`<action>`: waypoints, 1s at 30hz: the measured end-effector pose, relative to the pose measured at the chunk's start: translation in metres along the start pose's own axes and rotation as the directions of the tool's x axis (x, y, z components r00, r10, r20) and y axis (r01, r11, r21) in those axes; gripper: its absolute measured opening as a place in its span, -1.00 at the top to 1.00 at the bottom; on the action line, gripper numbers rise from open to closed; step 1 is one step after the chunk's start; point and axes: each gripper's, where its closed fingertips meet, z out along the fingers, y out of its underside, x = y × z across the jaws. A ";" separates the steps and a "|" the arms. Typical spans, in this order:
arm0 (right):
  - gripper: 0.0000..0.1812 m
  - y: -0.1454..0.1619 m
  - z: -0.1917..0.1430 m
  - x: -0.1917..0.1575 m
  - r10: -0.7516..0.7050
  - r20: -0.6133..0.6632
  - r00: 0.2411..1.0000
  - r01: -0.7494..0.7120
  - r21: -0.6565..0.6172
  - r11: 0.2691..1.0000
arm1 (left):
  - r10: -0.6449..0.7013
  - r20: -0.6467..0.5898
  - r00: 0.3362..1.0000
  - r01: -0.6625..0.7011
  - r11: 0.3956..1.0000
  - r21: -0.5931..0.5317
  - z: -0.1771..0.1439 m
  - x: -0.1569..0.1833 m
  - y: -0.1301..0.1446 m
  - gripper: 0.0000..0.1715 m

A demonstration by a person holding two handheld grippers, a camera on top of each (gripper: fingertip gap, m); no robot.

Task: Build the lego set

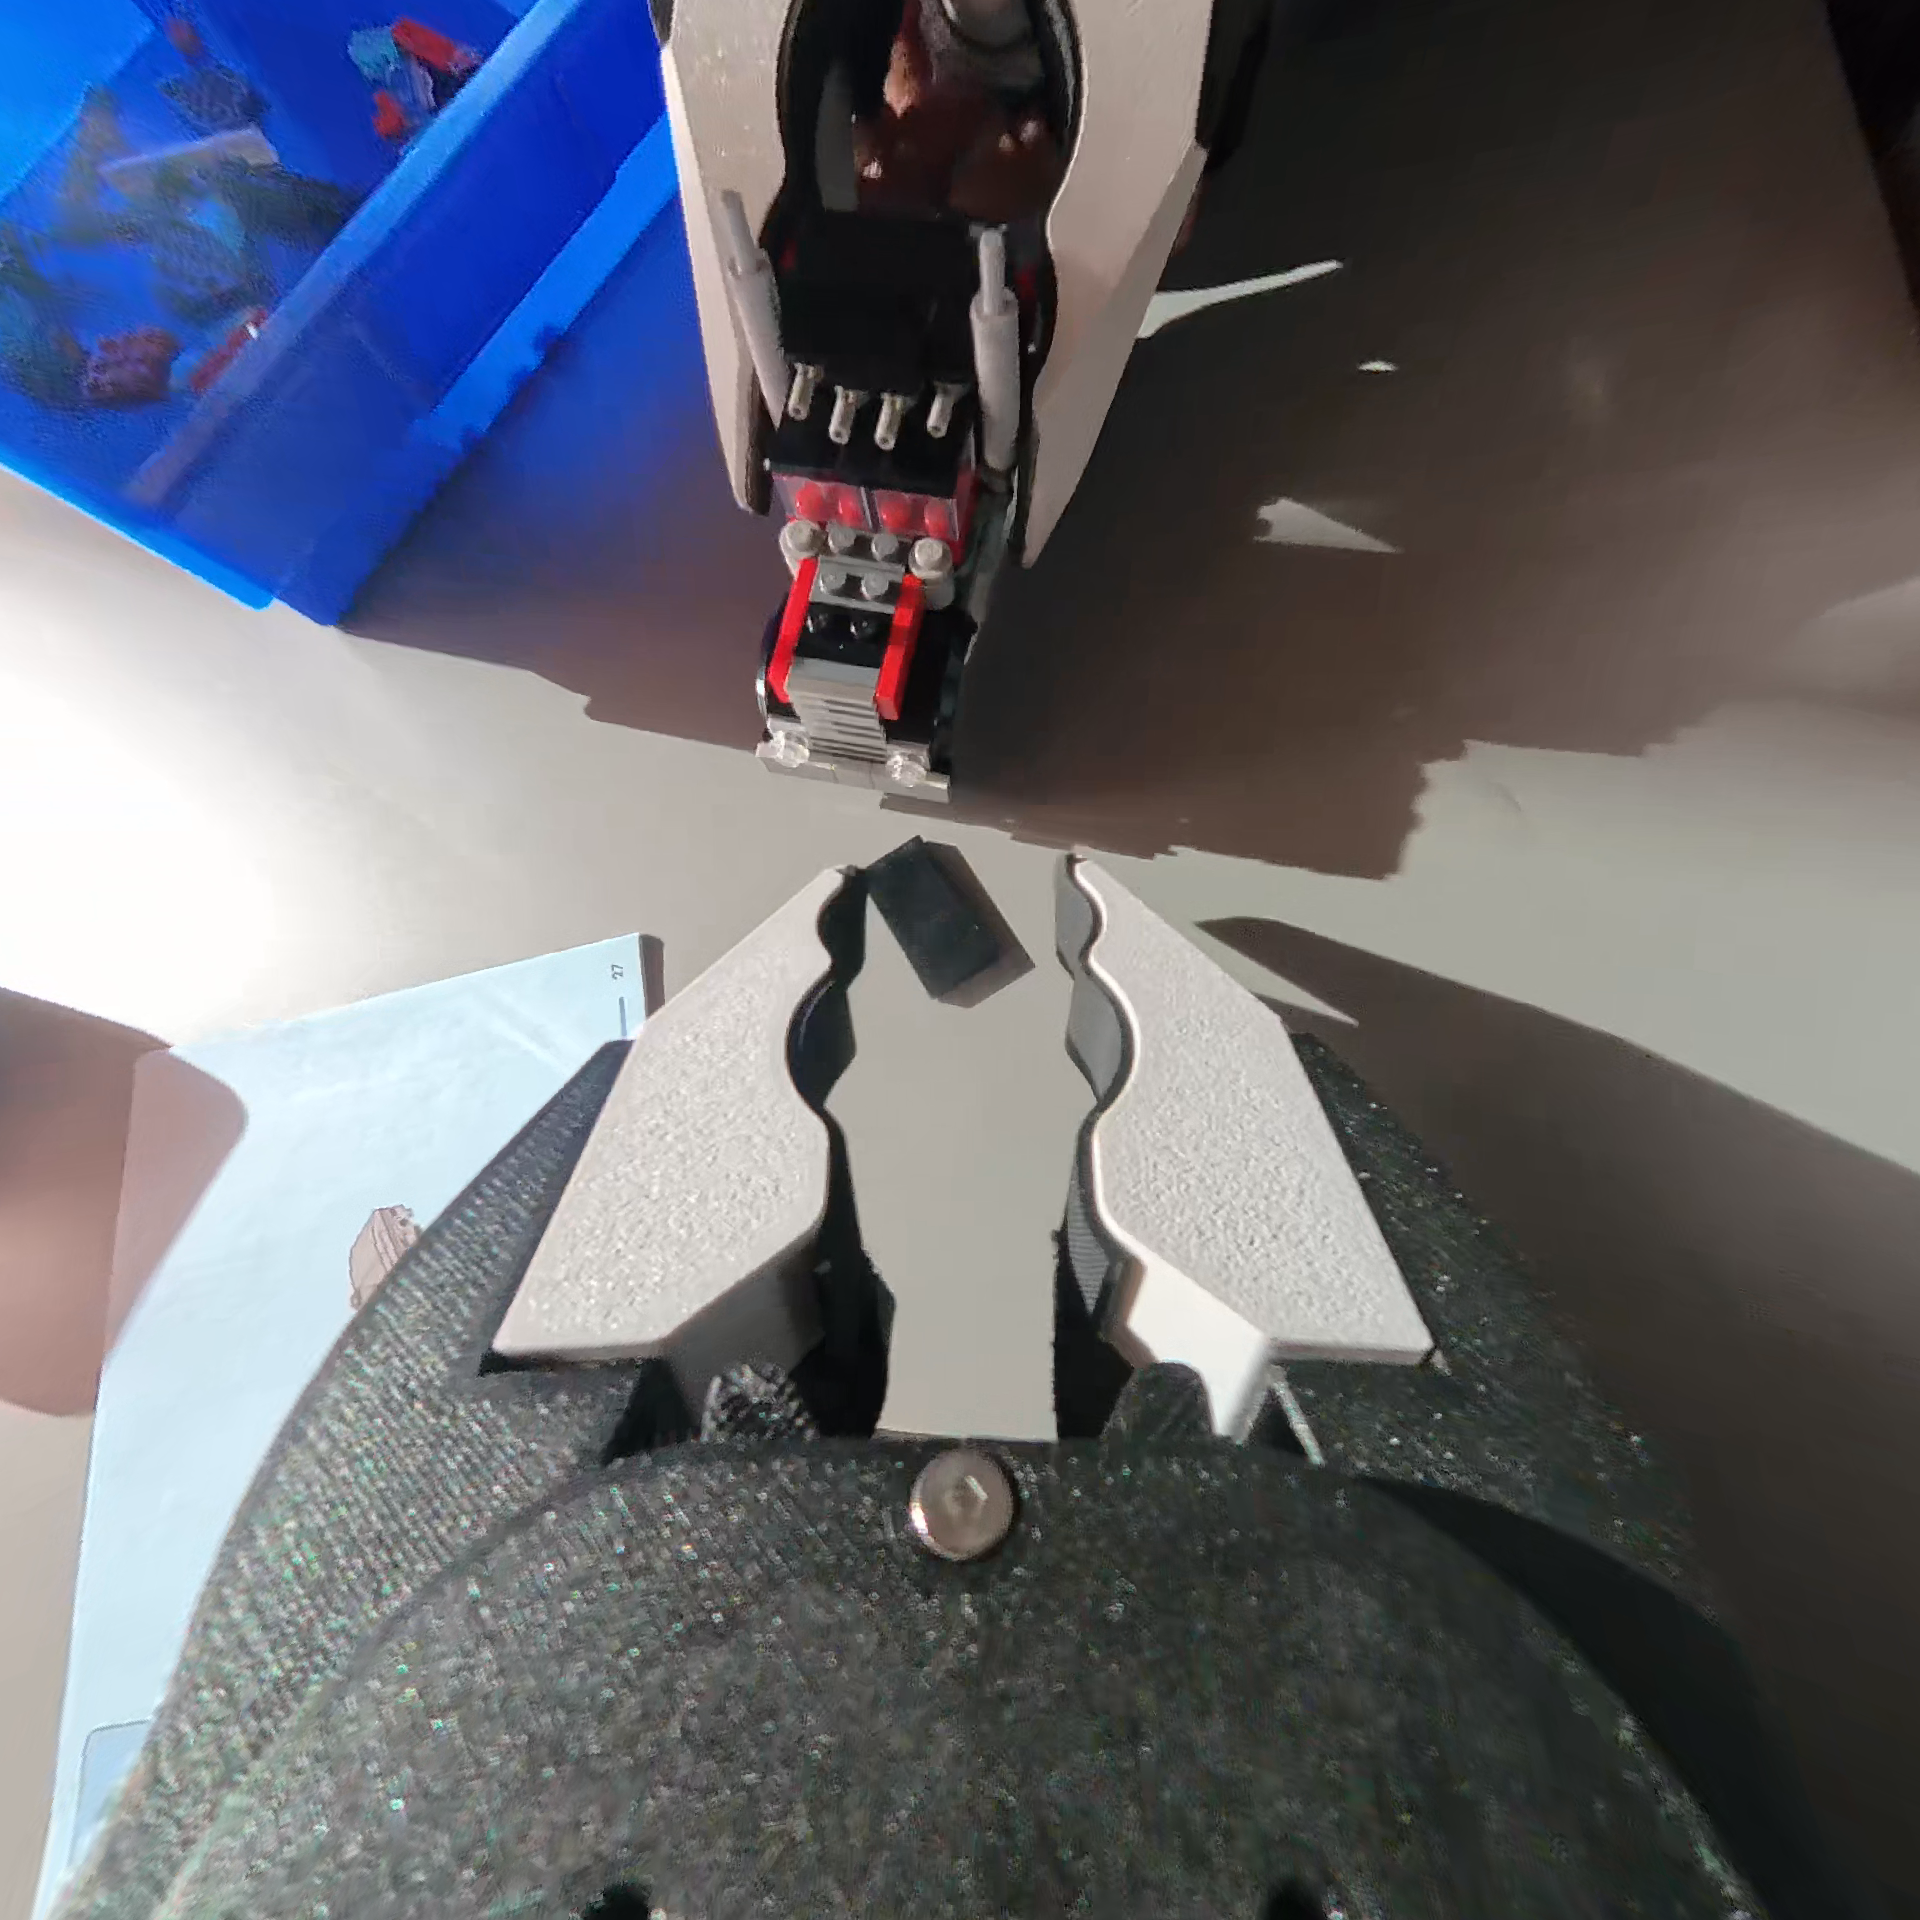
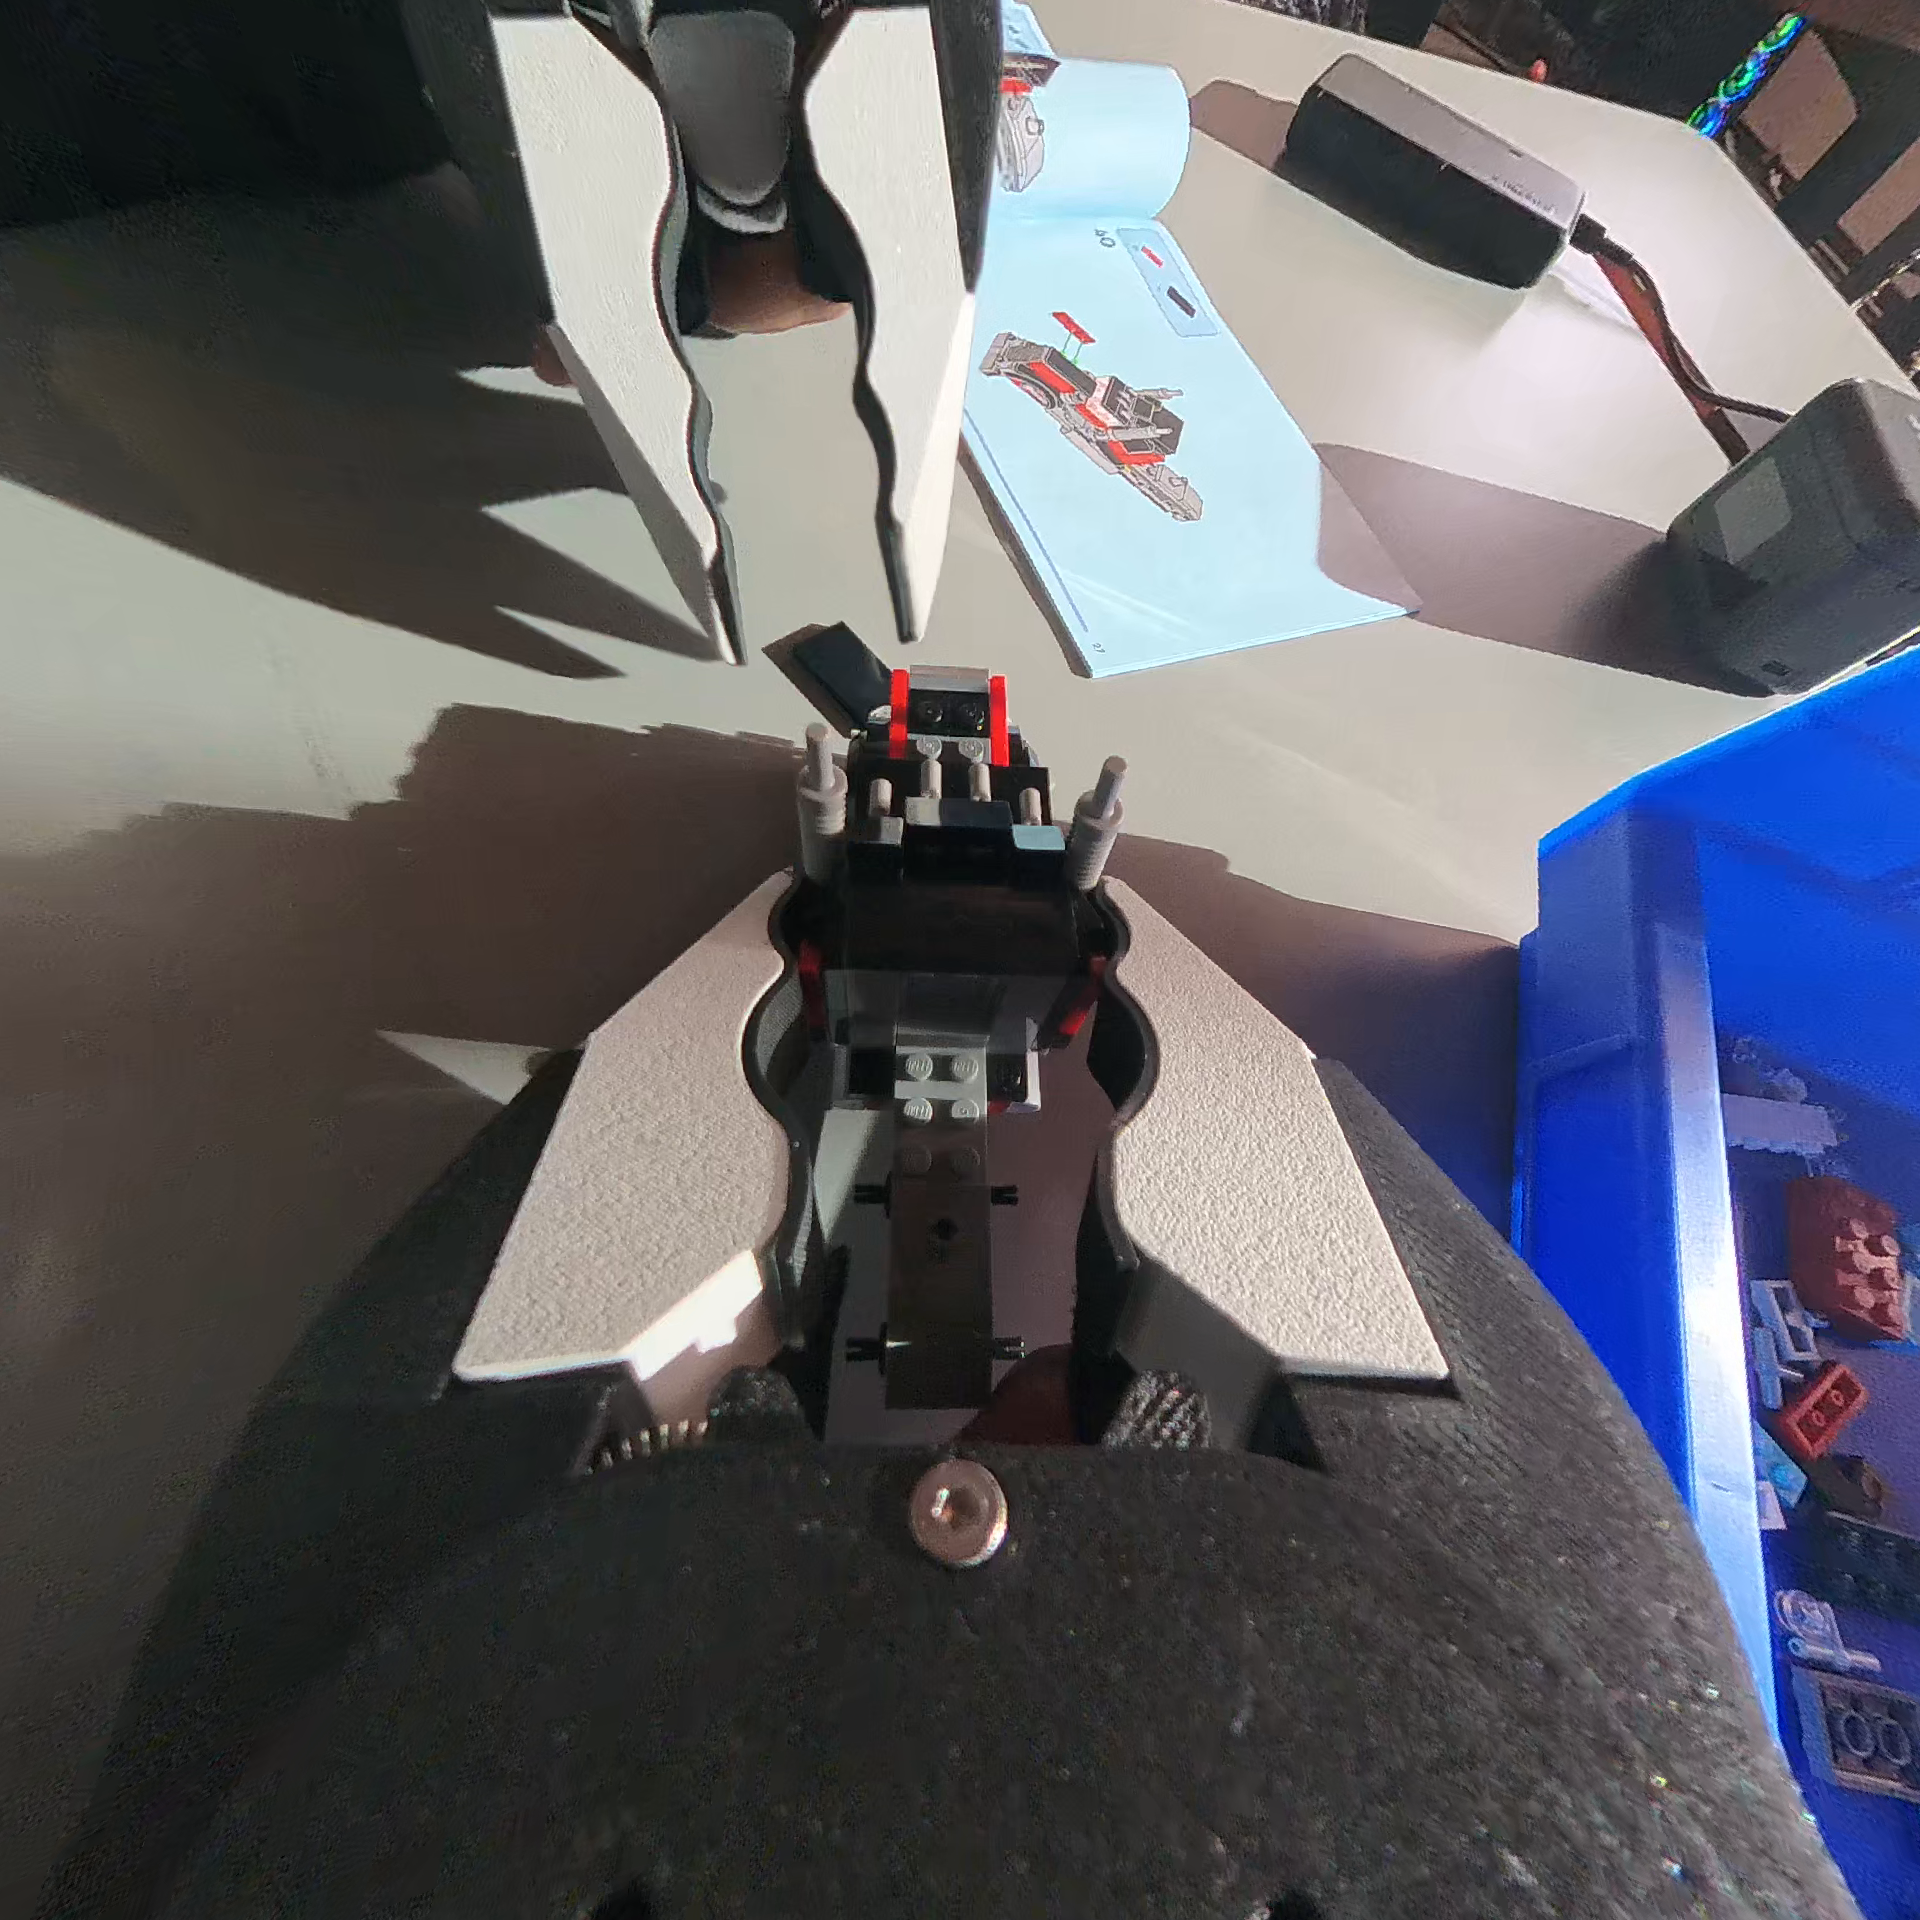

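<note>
My right gripper [image 2: 948,894] is shut on a partly built black, red and grey lego truck [image 2: 940,997], gripping its cab sides; the hood points forward. In the left wrist view the truck [image 1: 857,623] faces me, held low over the white table by the right gripper [image 1: 888,520]. My left gripper [image 1: 956,873] is open, its tips just in front of the truck's grille. A small black lego piece [image 1: 945,925] lies tilted between its fingertips, close to the left finger, not clamped. The right wrist view shows this piece [image 2: 831,665] under the left gripper [image 2: 819,639].
A blue bin [image 2: 1621,1091] of loose lego pieces stands on my right gripper's right; it also shows in the left wrist view [image 1: 343,343]. An open instruction booklet [image 2: 1153,447] lies beyond the truck. A black power brick [image 2: 1434,177] with cable and a small camera [image 2: 1808,530] sit further back. The grippers' ends are close to 7 cm from one another.
</note>
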 end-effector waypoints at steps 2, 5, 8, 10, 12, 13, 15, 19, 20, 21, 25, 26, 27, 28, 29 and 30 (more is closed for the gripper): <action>0.39 0.000 0.000 0.001 0.000 -0.003 1.000 0.000 -0.001 1.000 | -0.027 -0.001 1.000 0.027 0.999 -0.022 0.002 0.000 0.003 0.51; 0.39 0.001 0.000 0.002 0.003 -0.008 1.000 -0.003 -0.004 1.000 | -0.068 0.010 0.998 0.069 0.996 -0.051 0.005 -0.002 0.007 0.52; 0.39 0.002 0.000 0.002 0.008 -0.008 1.000 -0.008 -0.008 1.000 | -0.092 0.013 0.996 0.093 0.992 -0.084 0.008 -0.002 0.011 0.60; 0.39 0.002 0.000 0.002 0.008 -0.007 1.000 -0.008 -0.011 1.000 | -0.088 0.034 0.996 0.091 0.992 -0.084 0.008 -0.005 0.011 0.74; 0.39 0.002 0.001 0.002 0.009 -0.004 1.000 -0.009 -0.012 1.000 | -0.073 0.049 0.996 0.077 0.993 -0.092 0.008 -0.008 0.012 0.79; 0.39 0.002 0.001 0.001 0.009 -0.003 1.000 -0.009 -0.010 1.000 | -0.073 0.046 0.996 0.077 0.993 -0.093 0.009 -0.008 0.012 0.79; 0.39 0.002 0.000 0.001 0.013 0.002 1.000 -0.013 -0.007 1.000 | -0.072 0.036 0.997 0.075 0.993 -0.090 0.008 -0.008 0.011 0.80; 0.39 -0.003 -0.001 -0.005 0.026 0.038 0.999 -0.027 0.022 0.999 | -0.078 -0.016 0.997 0.078 0.997 0.007 -0.001 -0.004 -0.003 0.80; 0.39 -0.004 -0.001 -0.006 0.027 0.049 0.998 -0.029 0.029 0.999 | -0.076 -0.033 0.997 0.078 0.996 0.053 -0.006 -0.003 -0.010 0.80; 0.39 -0.005 -0.001 -0.008 0.027 0.059 0.998 -0.029 0.034 0.999 | -0.070 -0.052 0.996 0.075 0.992 0.103 -0.012 -0.001 -0.019 0.80; 0.39 -0.007 -0.001 -0.014 0.017 0.084 0.996 -0.020 0.041 0.999 | -0.041 -0.092 0.995 0.061 0.972 0.225 -0.028 -0.001 -0.049 0.80; 0.39 -0.007 -0.001 -0.014 0.015 0.086 0.996 -0.019 0.042 0.999 | -0.029 -0.097 0.995 0.050 0.973 0.227 -0.028 -0.001 -0.053 0.80; 0.39 -0.008 -0.001 -0.014 0.016 0.088 0.996 -0.020 0.043 0.999 | -0.017 -0.098 0.995 0.038 0.975 0.218 -0.027 -0.002 -0.054 0.80; 0.39 -0.008 -0.001 -0.014 0.019 0.090 0.996 -0.023 0.046 0.999 | -0.007 -0.100 0.995 0.027 0.979 0.201 -0.024 -0.002 -0.054 0.80; 0.39 -0.008 -0.001 -0.014 0.021 0.092 0.996 -0.026 0.049 0.998 | 0.004 -0.100 0.995 0.014 0.984 0.180 -0.021 -0.003 -0.053 0.80; 0.39 -0.008 -0.002 -0.014 0.023 0.093 0.995 -0.028 0.050 0.998 | 0.013 -0.103 0.995 0.004 0.987 0.163 -0.018 -0.004 -0.051 0.80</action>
